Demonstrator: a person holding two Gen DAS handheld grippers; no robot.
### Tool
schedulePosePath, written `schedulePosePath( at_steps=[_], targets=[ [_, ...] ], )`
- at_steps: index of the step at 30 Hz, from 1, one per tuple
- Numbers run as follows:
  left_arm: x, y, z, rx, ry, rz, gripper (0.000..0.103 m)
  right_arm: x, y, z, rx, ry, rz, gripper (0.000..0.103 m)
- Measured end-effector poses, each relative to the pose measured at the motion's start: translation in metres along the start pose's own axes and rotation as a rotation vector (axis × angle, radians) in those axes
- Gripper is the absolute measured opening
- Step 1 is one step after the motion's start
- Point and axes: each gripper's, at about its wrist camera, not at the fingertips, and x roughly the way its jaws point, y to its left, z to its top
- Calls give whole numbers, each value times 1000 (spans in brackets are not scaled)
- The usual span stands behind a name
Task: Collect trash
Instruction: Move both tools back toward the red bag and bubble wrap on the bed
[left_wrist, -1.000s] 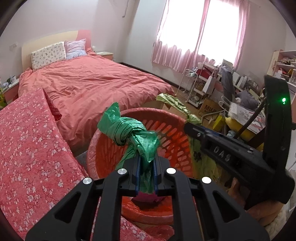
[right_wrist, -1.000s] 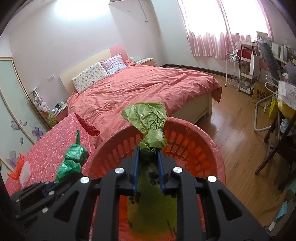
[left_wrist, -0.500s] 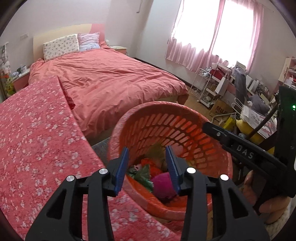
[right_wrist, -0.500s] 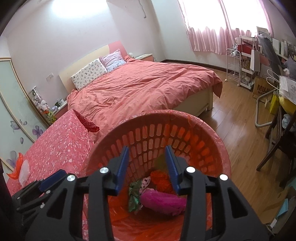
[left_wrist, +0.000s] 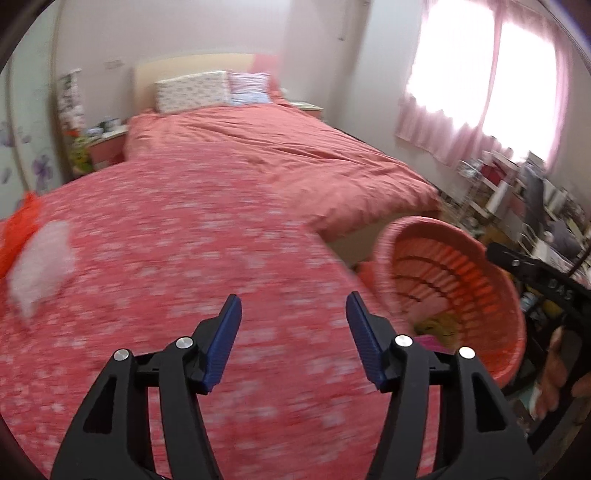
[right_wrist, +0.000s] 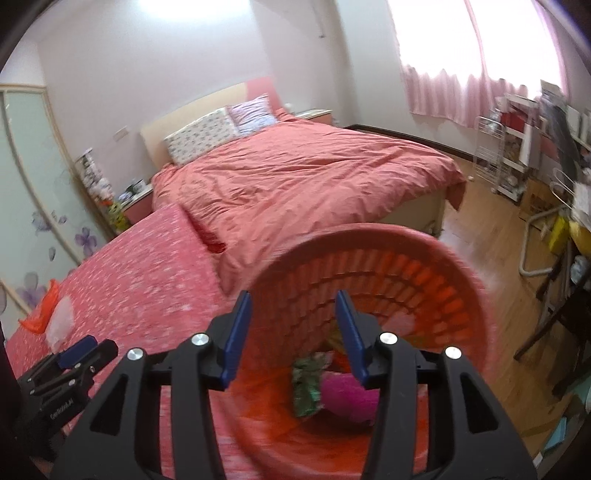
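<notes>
An orange slatted basket (right_wrist: 461, 280) (left_wrist: 495, 295) stands beside the red flowered cover, with a green bag (right_wrist: 304, 384) and a pink bag (right_wrist: 347, 395) lying in its bottom. My right gripper (right_wrist: 293, 332) hangs over the basket's near rim, its jaws opening with nothing between them. My left gripper (left_wrist: 293, 336) is over the flowered cover (left_wrist: 184, 258), left of the basket, jaws also opening and empty. At the cover's far left lie a clear white bag (left_wrist: 40, 266) (right_wrist: 61, 323) and an orange bag (left_wrist: 16, 229) (right_wrist: 42, 308).
A bed with a pink duvet (right_wrist: 295, 177) fills the far side. Wooden floor (right_wrist: 491, 229) runs to the right, with a wire rack (right_wrist: 491, 162), shelves and chair legs along the right wall. A wardrobe with flower decals (right_wrist: 33, 206) stands at the left.
Both grippers let go of their green bags, which dropped into the basket, and their jaws spread. My left gripper swung left from the basket to over the flowered cover.
</notes>
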Motion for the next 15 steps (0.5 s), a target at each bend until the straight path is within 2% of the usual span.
schedulePosePath(
  at_steps=[6, 13, 15],
  targets=[
    [-32, 80, -12, -76, -33, 163, 64, 12, 87, -8, -112, 39, 102, 47],
    [-64, 163, -26, -189, -60, 321, 71, 26, 201, -31, -257, 86, 222, 47],
    [-71, 182, -30, -214, -62, 344, 71, 32, 229, -38, -285, 99, 250, 47]
  ],
)
